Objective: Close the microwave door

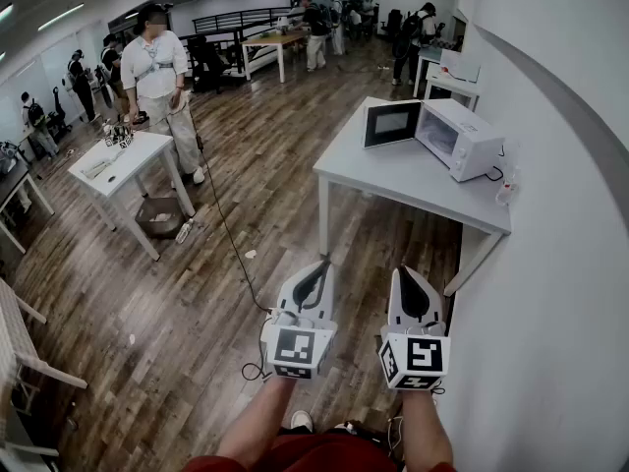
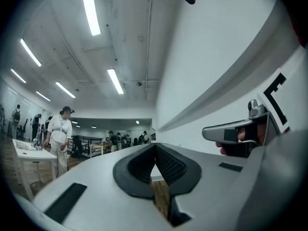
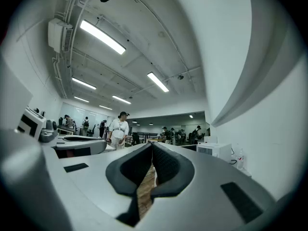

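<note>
in the lower middle of the head view, the left tongs [image 1: 316, 273] are fully closed and hold nothing. beside them, the right tongs [image 1: 412, 278] are also closed and empty. in the upper right, the white box-shaped microwave [image 1: 462, 138] stands on the grey surface [image 1: 393, 180] with its dark-framed door [image 1: 391, 123] swung open, well apart from both tongs.

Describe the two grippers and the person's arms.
The left gripper and right gripper are white tapered shells with black textured pads, each bearing a cube of black-and-white square markers. No sleeves cover the forearms; red clothing shows below.
</note>
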Tool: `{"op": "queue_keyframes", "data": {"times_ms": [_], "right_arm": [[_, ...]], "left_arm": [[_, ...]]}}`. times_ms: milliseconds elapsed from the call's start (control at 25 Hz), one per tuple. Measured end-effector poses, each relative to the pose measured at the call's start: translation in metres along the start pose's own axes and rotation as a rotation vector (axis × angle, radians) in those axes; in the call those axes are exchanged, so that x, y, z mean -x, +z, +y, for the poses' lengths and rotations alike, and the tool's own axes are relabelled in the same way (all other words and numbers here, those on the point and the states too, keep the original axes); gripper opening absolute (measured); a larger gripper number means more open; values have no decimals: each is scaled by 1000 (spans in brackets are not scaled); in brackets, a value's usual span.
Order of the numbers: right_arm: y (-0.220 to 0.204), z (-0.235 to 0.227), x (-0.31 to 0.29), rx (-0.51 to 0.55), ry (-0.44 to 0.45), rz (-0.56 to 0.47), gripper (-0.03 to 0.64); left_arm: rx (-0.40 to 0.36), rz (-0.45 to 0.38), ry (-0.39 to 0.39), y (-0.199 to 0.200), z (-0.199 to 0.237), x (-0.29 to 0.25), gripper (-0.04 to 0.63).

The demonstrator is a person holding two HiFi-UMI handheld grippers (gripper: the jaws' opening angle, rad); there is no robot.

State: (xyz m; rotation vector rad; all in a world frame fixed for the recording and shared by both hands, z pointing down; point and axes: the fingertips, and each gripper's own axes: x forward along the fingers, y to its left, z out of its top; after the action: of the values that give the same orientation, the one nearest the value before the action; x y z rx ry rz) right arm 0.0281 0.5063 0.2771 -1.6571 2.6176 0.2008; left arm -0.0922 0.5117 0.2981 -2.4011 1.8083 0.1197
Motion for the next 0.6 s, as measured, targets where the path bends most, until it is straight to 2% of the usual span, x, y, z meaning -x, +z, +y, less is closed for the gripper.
{"op": "queue_keyframes", "data": {"times_ms": [440, 600], "right_arm": [[2, 40, -21, 15, 22, -4, 23], [8, 53, -29, 6, 5, -27, 23]], "left_arm": [[3, -19, 16, 6, 42, 9, 28], [6, -21, 11, 5, 57, 14, 28]]}}
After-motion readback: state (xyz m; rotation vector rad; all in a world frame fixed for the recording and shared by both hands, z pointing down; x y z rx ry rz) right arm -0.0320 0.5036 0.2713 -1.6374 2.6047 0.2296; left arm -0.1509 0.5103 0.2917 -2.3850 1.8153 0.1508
